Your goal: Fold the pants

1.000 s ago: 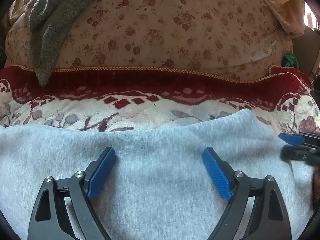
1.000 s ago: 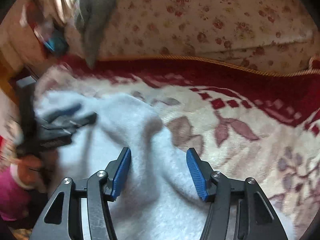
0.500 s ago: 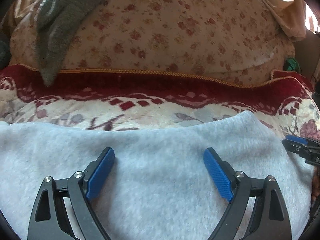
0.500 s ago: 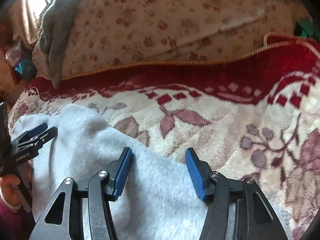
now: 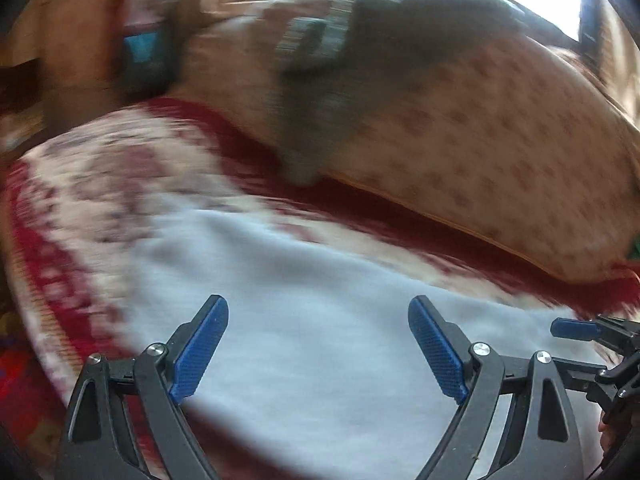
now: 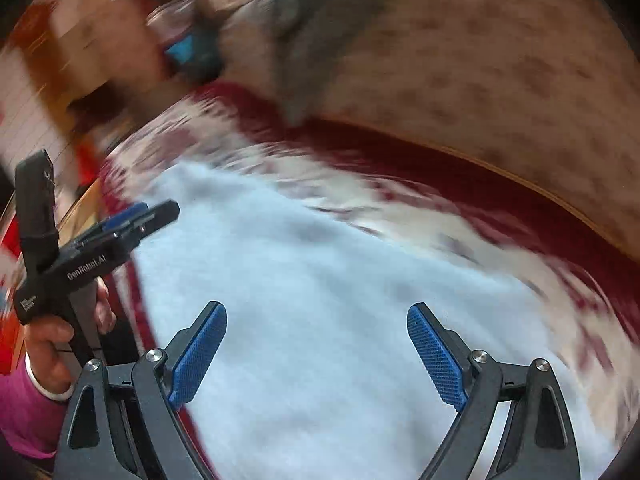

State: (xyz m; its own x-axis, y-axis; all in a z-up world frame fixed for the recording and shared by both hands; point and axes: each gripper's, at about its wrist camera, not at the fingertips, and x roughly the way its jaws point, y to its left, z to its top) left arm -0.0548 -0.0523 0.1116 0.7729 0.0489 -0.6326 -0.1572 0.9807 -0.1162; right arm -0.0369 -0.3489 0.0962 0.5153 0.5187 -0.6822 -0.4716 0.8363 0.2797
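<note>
The light grey pants (image 5: pixel 320 320) lie spread flat on the red and cream blanket (image 5: pixel 100 200); they also fill the lower right wrist view (image 6: pixel 320 300). My left gripper (image 5: pixel 318 344) is open and empty just above the fabric; it also shows at the left edge of the right wrist view (image 6: pixel 132 216). My right gripper (image 6: pixel 316 350) is open and empty above the pants; its blue tip shows at the right edge of the left wrist view (image 5: pixel 572 328). Both views are motion-blurred.
A large floral cushion (image 5: pixel 480 152) stands behind the blanket with a grey fleece cloth (image 5: pixel 360 72) draped over it. Wooden furniture and a blue object (image 5: pixel 140 48) sit at the far left. The blanket's left edge (image 6: pixel 120 184) drops off near my left hand.
Both cameras have swung left and now blur. The right gripper's jaws have opened wider. The pants lie flat as before, and both grippers stay empty.
</note>
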